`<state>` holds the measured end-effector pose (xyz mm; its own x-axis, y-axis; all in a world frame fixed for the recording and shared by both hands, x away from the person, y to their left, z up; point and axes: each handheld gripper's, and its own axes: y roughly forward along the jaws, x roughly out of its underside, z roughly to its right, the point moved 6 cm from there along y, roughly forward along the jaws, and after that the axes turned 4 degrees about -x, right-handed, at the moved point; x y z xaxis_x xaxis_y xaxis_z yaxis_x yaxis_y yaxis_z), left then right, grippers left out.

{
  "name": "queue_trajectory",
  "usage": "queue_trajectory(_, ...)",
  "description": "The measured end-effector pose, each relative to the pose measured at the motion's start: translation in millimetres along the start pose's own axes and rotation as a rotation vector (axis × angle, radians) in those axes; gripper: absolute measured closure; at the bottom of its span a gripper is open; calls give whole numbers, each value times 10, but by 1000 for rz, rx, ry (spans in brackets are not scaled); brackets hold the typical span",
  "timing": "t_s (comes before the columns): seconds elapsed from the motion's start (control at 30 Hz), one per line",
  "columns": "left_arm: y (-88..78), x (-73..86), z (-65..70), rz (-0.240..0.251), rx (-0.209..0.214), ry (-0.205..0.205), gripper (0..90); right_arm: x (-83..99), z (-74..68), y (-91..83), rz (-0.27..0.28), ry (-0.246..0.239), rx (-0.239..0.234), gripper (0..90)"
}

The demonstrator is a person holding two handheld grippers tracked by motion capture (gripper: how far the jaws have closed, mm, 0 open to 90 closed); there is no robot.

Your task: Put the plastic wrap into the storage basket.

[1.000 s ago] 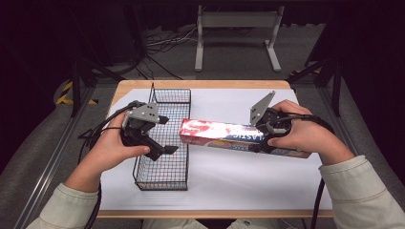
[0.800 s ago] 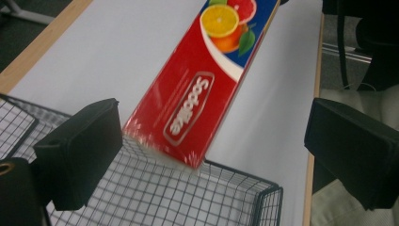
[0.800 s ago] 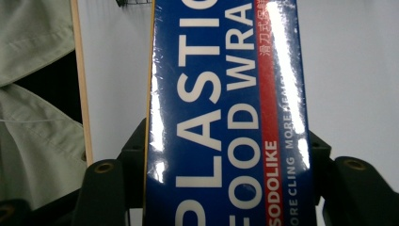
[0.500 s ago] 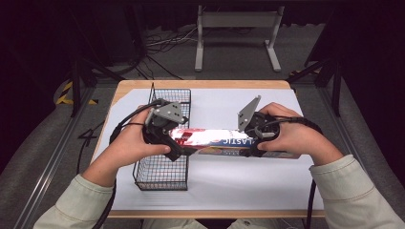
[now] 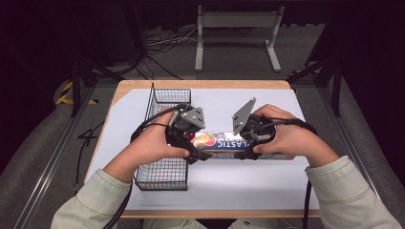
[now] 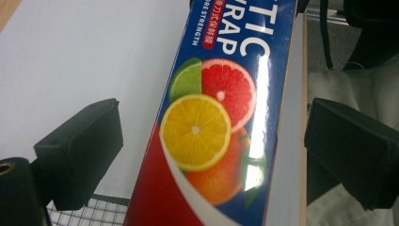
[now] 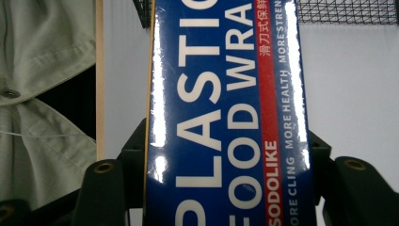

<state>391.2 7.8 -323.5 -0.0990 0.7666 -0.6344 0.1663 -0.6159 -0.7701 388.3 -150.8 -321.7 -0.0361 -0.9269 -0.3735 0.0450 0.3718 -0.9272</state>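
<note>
A dark room holds a white-topped desk (image 5: 143,107) with a black wire basket (image 5: 165,171) on its left side. The plastic food wrap box (image 5: 224,141) is long, stiff and probably light, with a shiny skin that may slip. It lies beside the basket. The right hand-held gripper (image 5: 240,155) pinches one end, a good spot to hold. The left hand-held gripper (image 6: 207,150) is spread around the fruit end, not touching. The box reads "PLASTIC FOOD WRAP", "SODOLIKE", "MORE CLING MORE HEALTH".

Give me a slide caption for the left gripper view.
Open left gripper straddling the fruit-printed end of a plastic food wrap box, fingers clear of its sides.
</note>
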Motion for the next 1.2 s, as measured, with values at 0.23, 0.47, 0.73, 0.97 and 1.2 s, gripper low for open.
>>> queue_trajectory(0.23, 110, -32, 22, -61, 23, 24, 66, -39, -13, 30, 4, -23, -8, 403)
queue_trajectory(0.47, 229, -44, 65, -134, 48, 41, 91, -55, -22, 40, -6, -33, 0, 403)
queue_trajectory(0.73, 284, -66, 51, -173, 24, 63, 138, -34, -16, 45, 3, -29, -5, 405)
queue_trajectory(0.97, 332, -106, 67, -158, 47, 115, 309, -37, -43, 54, -3, -45, -8, 405)
queue_trajectory(1.2, 338, -107, 110, -134, 71, 166, 399, -13, -53, 51, -14, -49, -31, 404)
